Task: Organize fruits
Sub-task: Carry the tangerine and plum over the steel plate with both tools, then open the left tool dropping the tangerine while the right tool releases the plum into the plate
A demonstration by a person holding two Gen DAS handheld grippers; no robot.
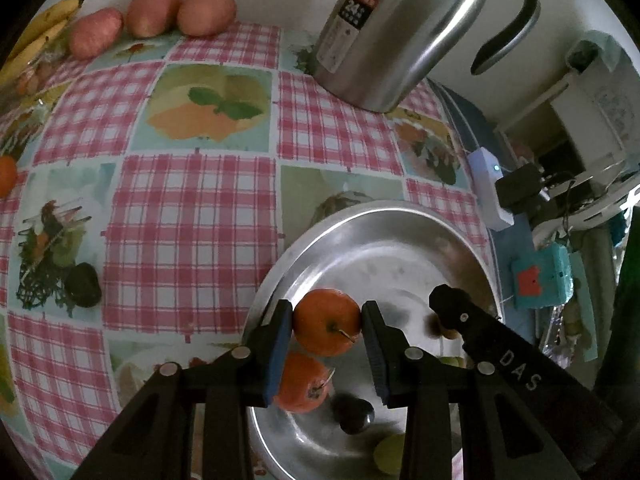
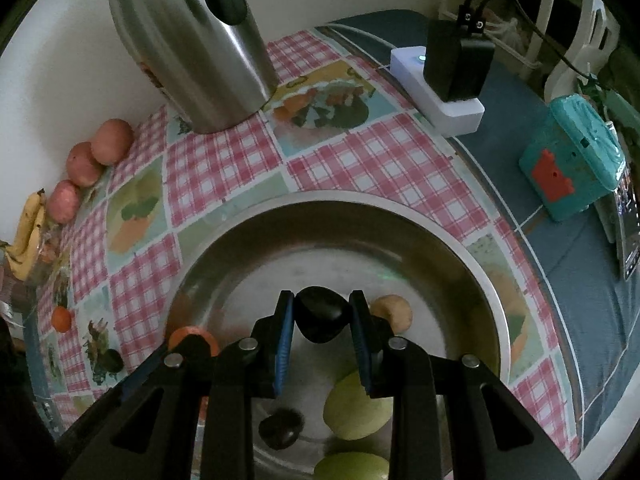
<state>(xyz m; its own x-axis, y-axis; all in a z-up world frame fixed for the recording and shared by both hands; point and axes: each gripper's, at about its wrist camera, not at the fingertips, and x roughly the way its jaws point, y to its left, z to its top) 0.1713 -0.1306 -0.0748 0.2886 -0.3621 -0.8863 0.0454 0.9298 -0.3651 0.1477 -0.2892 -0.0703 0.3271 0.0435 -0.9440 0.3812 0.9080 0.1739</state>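
My left gripper (image 1: 327,322) is shut on an orange persimmon (image 1: 326,320), held above a steel bowl (image 1: 320,232). A second persimmon (image 1: 306,384), a dark plum (image 1: 354,414) and a green fruit (image 1: 390,454) lie in that bowl. My right gripper (image 2: 322,316) is shut on a dark plum (image 2: 320,314) over the same bowl (image 2: 360,200). Below it lie another dark plum (image 2: 280,426), two green fruits (image 2: 356,408), a tan fruit (image 2: 394,312) and an orange persimmon (image 2: 192,336). The right gripper's arm (image 1: 500,352) shows in the left wrist view.
A steel thermos jug (image 1: 392,32) stands at the back on the checked tablecloth (image 1: 192,220). Three red apples (image 1: 156,12) and bananas (image 1: 36,36) line the wall; a loose persimmon (image 2: 61,319) and a dark fruit (image 1: 83,285) lie on the cloth. A white power strip (image 2: 436,92) and teal box (image 2: 572,164) sit right.
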